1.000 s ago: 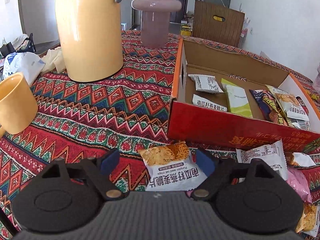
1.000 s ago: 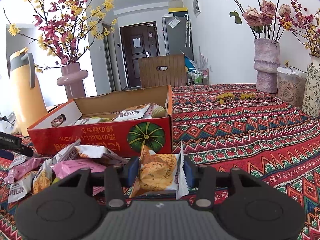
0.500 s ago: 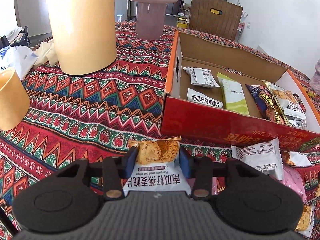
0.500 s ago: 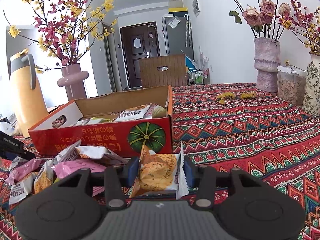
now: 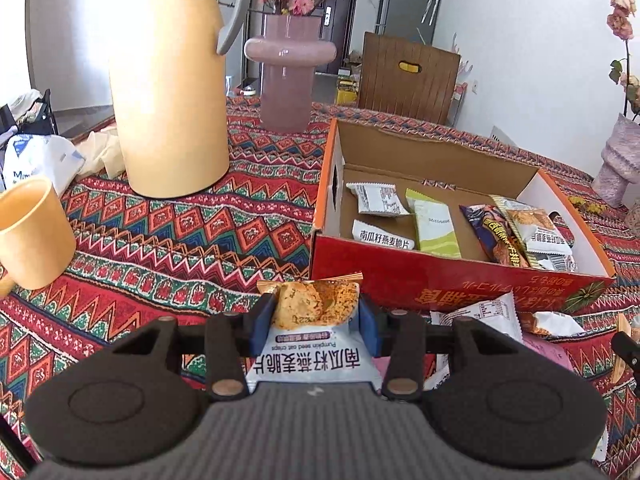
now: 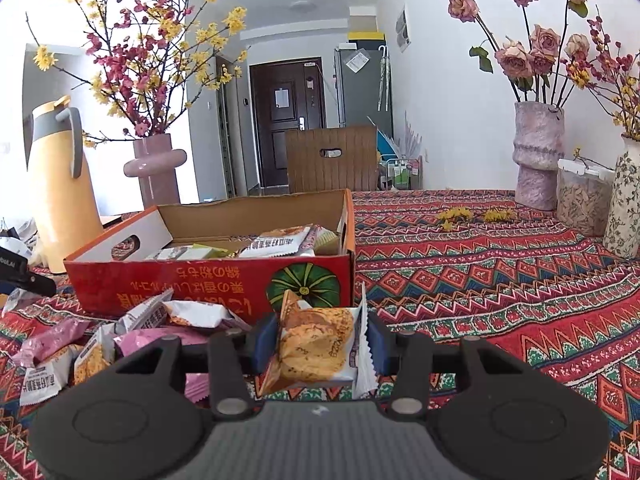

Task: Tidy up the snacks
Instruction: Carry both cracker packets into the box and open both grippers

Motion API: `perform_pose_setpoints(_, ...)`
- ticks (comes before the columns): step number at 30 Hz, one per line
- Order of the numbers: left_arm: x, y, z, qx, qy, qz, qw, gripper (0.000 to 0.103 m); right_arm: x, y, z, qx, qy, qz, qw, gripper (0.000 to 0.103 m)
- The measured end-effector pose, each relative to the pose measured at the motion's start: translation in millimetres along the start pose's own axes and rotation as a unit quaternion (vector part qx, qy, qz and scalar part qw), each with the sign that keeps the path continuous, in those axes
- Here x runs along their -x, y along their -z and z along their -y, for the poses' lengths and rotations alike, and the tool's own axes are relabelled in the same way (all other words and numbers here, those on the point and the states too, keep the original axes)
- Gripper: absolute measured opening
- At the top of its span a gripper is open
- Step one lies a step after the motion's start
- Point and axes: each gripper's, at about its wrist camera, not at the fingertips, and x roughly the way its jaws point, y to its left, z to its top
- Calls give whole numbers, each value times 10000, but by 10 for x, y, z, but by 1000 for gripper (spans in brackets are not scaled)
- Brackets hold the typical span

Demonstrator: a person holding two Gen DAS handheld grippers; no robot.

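Snack packet [image 5: 316, 320] pinched between the blue pads of the left claw [image 5: 315, 322], just before the red box [image 5: 440, 280]. Second snack packet [image 6: 316, 350] clamped in the right claw [image 6: 320, 344], beside loose packets [image 6: 120, 340] on the table [image 6: 500, 280].

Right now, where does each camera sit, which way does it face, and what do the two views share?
Left wrist: on the left gripper, looking down over its held snack packet at the red box and yellow flask.
Right wrist: on the right gripper, nearly level, its own orange packet held, facing the door.
Shared: box, flask, pink vase.
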Motion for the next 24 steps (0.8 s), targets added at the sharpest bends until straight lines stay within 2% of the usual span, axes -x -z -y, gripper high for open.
perform_pose_setpoints(6, 216, -62, 119, -149, 133, 450, 9988, 45, 86, -218, -115, 154, -134, 309, 9993, 46)
perform_pose_setpoints(14, 300, -198, 361, -365, 295, 826, 9955, 45, 23, -534, -286, 316, -343, 613, 9970, 46)
perform_pose_setpoints(24, 199, -404, 629, -455, 369, 1148, 9917, 45, -305, -831, -480, 432, -604, 607, 9954, 46)
